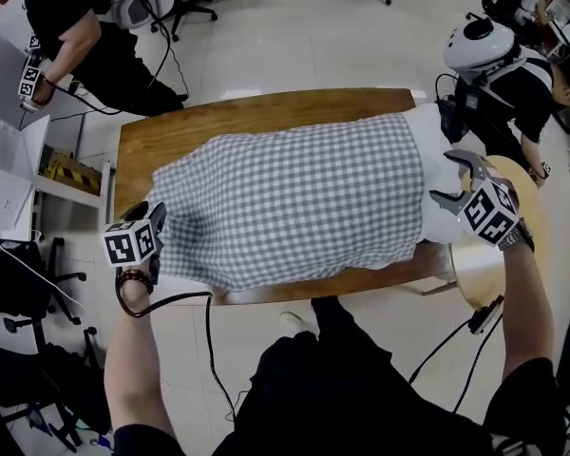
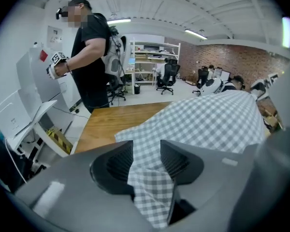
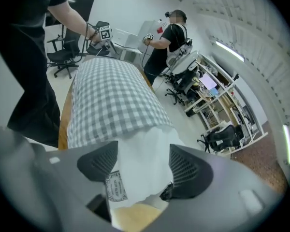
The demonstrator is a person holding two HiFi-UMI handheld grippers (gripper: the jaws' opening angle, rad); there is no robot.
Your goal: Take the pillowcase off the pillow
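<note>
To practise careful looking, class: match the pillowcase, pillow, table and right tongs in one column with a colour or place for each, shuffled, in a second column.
Things:
1 pillowcase
2 pillow
3 table
4 right tongs

Descriptions:
A brown wood
B grey and white checks
C at the pillow's bare end
D white, sticking out of the pillowcase

Pairs: 1-B, 2-D, 3-A, 4-C

Jaws apart: left gripper; right gripper
</note>
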